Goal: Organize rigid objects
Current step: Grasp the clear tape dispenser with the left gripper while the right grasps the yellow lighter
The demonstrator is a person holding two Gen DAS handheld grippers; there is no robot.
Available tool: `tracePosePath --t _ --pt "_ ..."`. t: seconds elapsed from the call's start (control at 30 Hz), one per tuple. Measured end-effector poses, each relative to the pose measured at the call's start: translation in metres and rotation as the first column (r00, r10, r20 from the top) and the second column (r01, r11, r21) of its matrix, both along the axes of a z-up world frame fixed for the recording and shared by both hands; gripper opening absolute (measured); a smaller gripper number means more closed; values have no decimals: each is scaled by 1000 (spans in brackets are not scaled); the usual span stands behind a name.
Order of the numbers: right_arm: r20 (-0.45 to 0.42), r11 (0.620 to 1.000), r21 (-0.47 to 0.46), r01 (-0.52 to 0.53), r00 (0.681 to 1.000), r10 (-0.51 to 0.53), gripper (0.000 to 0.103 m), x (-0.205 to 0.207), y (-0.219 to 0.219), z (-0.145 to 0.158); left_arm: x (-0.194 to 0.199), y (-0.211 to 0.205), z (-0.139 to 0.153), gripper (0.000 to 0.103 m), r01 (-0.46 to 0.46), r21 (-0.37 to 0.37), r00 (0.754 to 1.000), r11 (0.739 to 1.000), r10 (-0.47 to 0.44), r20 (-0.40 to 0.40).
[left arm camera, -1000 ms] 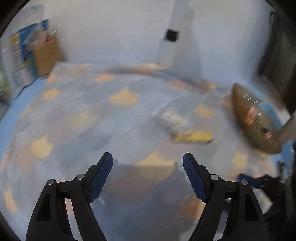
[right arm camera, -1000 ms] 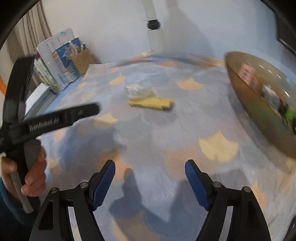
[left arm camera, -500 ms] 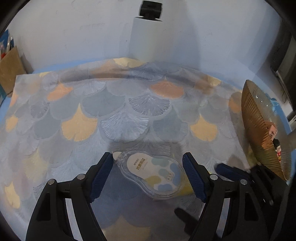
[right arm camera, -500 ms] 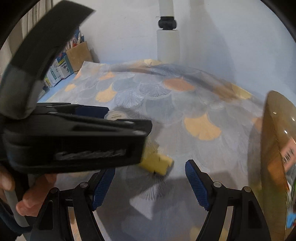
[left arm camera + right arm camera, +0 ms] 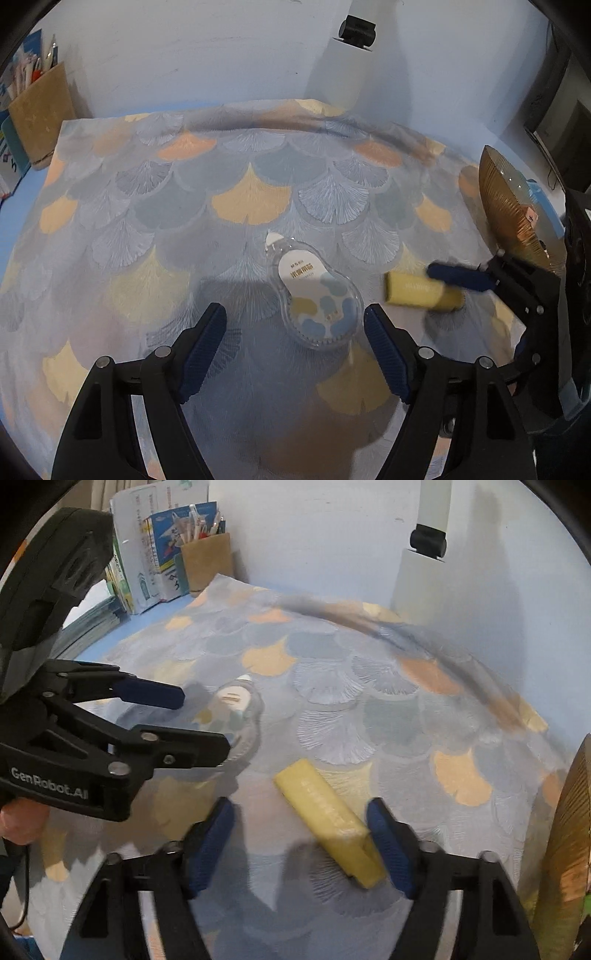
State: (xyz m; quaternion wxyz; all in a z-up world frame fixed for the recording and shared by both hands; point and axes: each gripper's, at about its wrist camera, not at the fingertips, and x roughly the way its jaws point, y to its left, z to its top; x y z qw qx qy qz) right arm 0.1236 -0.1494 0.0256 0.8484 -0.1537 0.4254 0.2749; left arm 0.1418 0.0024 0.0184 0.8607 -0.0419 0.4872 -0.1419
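The left gripper is held with its fingers spread wide, one on each side of the clear correction tape dispenser, whose rounded rear end is seen between the pads without being touched. Just to the right of the dispenser, the yellow eraser block is laid diagonally on the ginkgo-patterned cloth. The right gripper has just been narrowing, with the eraser between its fingers; the near end of the block is met by the right pad, while the left pad is kept well clear. Whether the block is pressed cannot be told, as that end is blurred. Beyond the dispenser, a broad stretch of open cloth is left as far as its far edge at the wall. Right of the dispenser, the ribbed amber bowl is cut off by the frame edge, and its contents are hard to make out. Far left of the dispenser, a brown pen holder is set against the wall.
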Motion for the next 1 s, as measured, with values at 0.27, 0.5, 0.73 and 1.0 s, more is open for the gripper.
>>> tracePosePath --t 0.27,0.5,0.73,1.0 --pt "11 1000 -24 3 1000 -3 23 -35 -8 1 12 -28 -3 65 -56 44 998 997 54 40" --pt "-1 999 -6 45 999 -45 23 -80 -44 1 -13 -22 2 46 -41 44 998 998 39 50" --pt "-7 994 -22 104 995 -104 23 -143 -87 3 -70 -23 2 46 -36 -7 998 999 36 56" --pt "-39 984 -1 178 983 -178 40 -149 -102 0 -92 -21 -1 46 -60 -46 993 997 64 104"
